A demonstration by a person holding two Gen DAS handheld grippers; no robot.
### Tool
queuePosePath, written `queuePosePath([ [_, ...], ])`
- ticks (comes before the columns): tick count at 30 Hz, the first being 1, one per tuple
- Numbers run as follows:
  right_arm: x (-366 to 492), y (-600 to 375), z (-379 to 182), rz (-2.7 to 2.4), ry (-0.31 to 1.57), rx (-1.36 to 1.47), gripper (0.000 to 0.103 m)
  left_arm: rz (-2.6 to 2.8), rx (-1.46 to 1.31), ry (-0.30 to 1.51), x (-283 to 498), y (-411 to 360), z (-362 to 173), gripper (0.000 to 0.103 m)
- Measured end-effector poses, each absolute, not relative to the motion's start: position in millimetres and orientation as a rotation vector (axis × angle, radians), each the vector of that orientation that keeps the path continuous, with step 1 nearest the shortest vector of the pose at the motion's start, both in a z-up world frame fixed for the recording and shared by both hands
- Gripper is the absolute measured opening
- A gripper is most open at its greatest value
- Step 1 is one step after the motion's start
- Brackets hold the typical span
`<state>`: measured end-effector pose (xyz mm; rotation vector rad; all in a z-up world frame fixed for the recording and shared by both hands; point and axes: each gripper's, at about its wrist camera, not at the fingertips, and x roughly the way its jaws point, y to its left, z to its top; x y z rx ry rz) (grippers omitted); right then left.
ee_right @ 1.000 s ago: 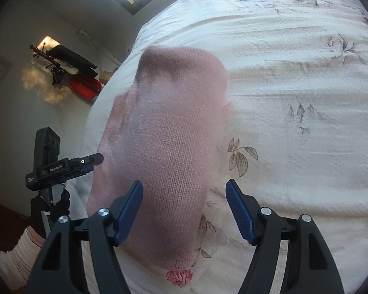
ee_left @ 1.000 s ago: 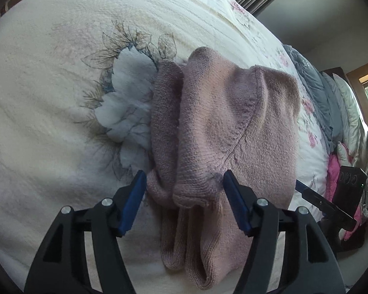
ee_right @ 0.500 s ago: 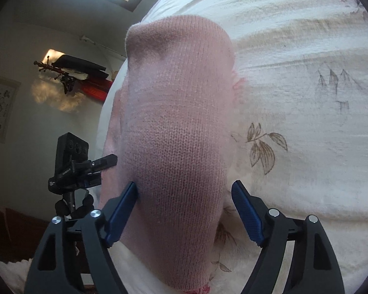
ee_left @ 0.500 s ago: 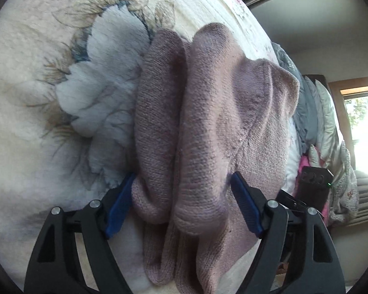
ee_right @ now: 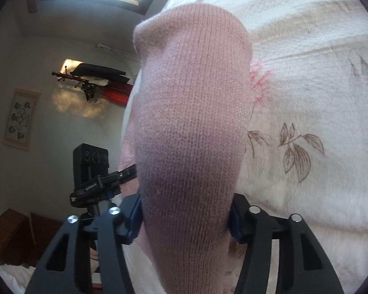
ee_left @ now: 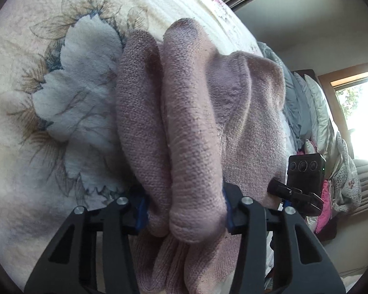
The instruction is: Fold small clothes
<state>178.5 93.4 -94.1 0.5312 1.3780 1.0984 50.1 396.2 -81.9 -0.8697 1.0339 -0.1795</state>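
Note:
A dusty-pink knit garment lies bunched in thick folds on a cream quilted bedspread. In the left wrist view two rolled folds run between the blue pads, and my left gripper is shut on them near their lower end. The right wrist view shows a smooth folded end of the same garment filling the gap, with my right gripper shut on it. Each gripper sees the other at the garment's far side: the right one and the left one.
The bedspread carries leaf and flower prints. Grey and white pillows and bedding are piled at the bed's far end by a window. Beyond the bed's edge are a wall shelf and wooden furniture.
Both grippers moved forward onto the garment and their fingers closed in from open until the pads press the knit folds. The garment now fills much more of each view.

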Motion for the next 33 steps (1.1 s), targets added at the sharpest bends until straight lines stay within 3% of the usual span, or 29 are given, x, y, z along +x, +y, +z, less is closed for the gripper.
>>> queuePosePath([
  [8, 173.2, 51.3, -54.7, 1.135, 1.309, 0.516, 0.05, -0.259, -0.867, 0.933, 30.7, 358.9, -51.0, 0.043],
  [20, 158.1, -116.2, 7.5, 1.019, 1.23, 0.457, 0.05, -0.414, -0.84, 0.882, 52.2, 201.4, -12.8, 0.043],
  [26, 155.8, -169.5, -8.2, 0.96, 1.249, 0.464, 0.05, -0.393, -0.83, 0.931, 56.5, 143.0, -33.2, 0.043],
  [33, 152.0, -189.9, -64.0, 0.893, 1.347, 0.466, 0.05, -0.29, -0.805, 1.041, 46.8, 116.3, -77.4, 0.043],
])
